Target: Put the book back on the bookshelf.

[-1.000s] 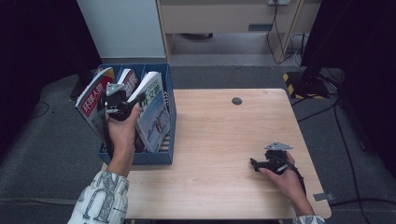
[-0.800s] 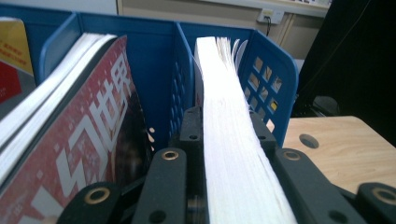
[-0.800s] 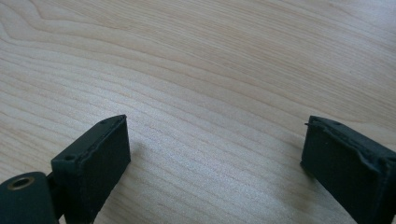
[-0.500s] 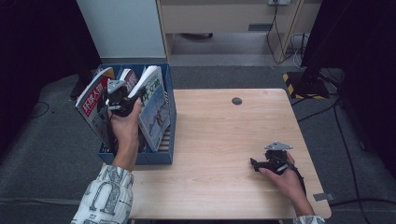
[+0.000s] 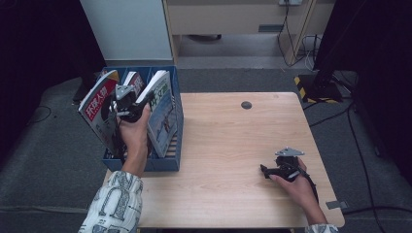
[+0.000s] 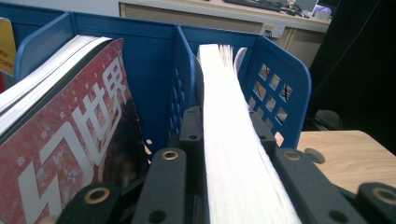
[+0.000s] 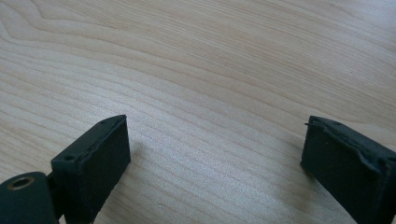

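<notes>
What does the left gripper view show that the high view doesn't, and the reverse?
Left gripper view: the left gripper clamps the white page edges of a magazine, beside a red cover. High view: the right gripper rests open on the table, and three magazines lean in the rack. Both: the blue rack and the gripped magazine.

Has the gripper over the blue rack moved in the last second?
Yes. The left gripper, shut on a magazine, has drawn slightly back toward the person along the blue rack.
</notes>
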The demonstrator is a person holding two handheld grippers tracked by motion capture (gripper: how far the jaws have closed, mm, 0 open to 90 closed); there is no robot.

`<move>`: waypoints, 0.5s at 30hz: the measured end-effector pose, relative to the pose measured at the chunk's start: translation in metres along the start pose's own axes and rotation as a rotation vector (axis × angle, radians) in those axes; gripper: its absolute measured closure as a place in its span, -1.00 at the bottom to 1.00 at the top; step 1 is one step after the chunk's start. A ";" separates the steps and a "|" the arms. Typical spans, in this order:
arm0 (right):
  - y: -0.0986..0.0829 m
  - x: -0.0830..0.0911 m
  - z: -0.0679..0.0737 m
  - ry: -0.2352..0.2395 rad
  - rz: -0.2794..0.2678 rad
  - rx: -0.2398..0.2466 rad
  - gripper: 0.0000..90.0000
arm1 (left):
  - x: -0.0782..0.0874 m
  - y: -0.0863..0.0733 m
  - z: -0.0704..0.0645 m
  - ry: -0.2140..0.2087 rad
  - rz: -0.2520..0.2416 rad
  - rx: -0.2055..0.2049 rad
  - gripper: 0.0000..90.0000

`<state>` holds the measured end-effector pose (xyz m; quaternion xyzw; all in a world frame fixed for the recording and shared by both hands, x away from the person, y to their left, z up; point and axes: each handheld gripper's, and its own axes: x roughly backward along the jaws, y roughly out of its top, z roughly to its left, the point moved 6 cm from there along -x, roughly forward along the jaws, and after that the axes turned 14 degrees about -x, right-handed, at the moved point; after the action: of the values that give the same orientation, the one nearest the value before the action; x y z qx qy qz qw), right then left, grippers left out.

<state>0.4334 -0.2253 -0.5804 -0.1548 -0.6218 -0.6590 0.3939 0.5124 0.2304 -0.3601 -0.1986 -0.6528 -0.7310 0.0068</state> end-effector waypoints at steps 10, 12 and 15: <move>0.000 0.000 0.000 0.000 0.000 -0.001 -0.82 | 0.003 -0.004 0.003 -0.001 0.033 -0.008 0.62; 0.000 0.000 0.000 0.000 0.000 -0.003 -0.82 | 0.005 -0.005 0.003 0.002 0.036 -0.006 0.62; 0.000 0.000 0.000 0.000 0.000 -0.003 -0.82 | 0.006 -0.007 0.002 0.006 0.040 -0.007 0.62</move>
<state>0.4332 -0.2251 -0.5804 -0.1557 -0.6208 -0.6599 0.3937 0.5058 0.2348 -0.3645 -0.2095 -0.6461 -0.7336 0.0227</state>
